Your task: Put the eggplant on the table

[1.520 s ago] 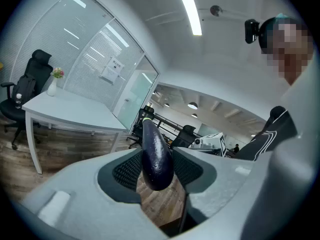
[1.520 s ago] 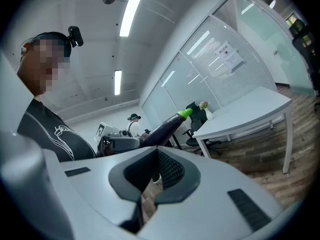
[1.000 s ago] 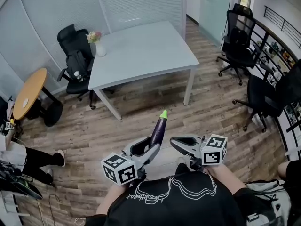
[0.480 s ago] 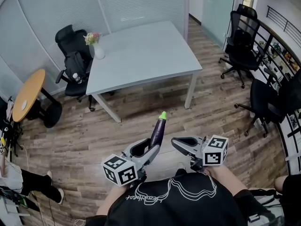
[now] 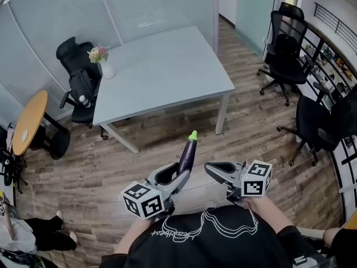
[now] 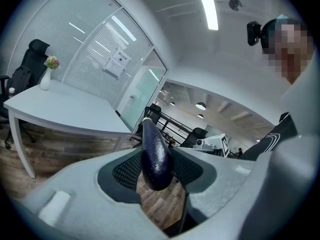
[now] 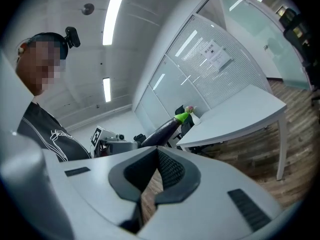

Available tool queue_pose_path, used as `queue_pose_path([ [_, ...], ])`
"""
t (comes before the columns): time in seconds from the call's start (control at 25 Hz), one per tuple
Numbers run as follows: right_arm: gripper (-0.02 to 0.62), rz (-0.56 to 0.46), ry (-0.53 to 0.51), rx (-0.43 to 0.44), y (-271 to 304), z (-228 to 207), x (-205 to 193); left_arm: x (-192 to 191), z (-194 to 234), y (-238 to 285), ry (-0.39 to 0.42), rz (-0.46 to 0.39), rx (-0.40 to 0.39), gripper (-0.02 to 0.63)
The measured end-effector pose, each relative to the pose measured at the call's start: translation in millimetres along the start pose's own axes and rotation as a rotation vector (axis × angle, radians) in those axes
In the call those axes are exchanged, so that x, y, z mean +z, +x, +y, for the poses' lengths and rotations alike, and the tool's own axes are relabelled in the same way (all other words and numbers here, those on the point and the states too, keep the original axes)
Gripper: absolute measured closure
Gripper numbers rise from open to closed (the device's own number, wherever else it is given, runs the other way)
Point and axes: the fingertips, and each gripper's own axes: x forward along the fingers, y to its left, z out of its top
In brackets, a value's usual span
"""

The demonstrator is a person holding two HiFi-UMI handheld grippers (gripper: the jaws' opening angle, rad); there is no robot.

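Note:
A dark purple eggplant with a green stem stands upright between the jaws of my left gripper, which is shut on its lower end. In the left gripper view the eggplant fills the gap between the ribbed pads. My right gripper is held beside it to the right, shut with nothing in it; its jaw tips meet in the right gripper view, where the eggplant shows behind them. The pale grey table stands ahead across the wooden floor, apart from both grippers.
A white vase of flowers stands on the table's far left corner. A black office chair is behind it and more chairs are on the right. A round wooden table and a seated person's legs are at left.
The whole view has shifted: the table and the chairs have slid left and sit differently in frame. Both grippers keep their hold and place in front of the body.

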Motion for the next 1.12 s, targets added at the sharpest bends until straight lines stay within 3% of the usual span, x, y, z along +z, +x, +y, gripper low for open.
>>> queue_pose_path([
  [0.56,0.588,-0.046,-0.01,-0.097,-64.3,-113.7,61.1,43.2,3.6,136.6,0.03,0.006,-0.034,0.408],
  [0.84,0.588,-0.058,-0.009,-0.091,-62.7,-138.7,71.6,53.8,15.7,152.9,0.051,-0.008,-0.013,0.407],
  [1.12,0.587,-0.029,-0.019,-0.074,-16.1,-168.0,85.6,76.5,69.9,158.4,0.034,-0.03,0.007,0.408],
])
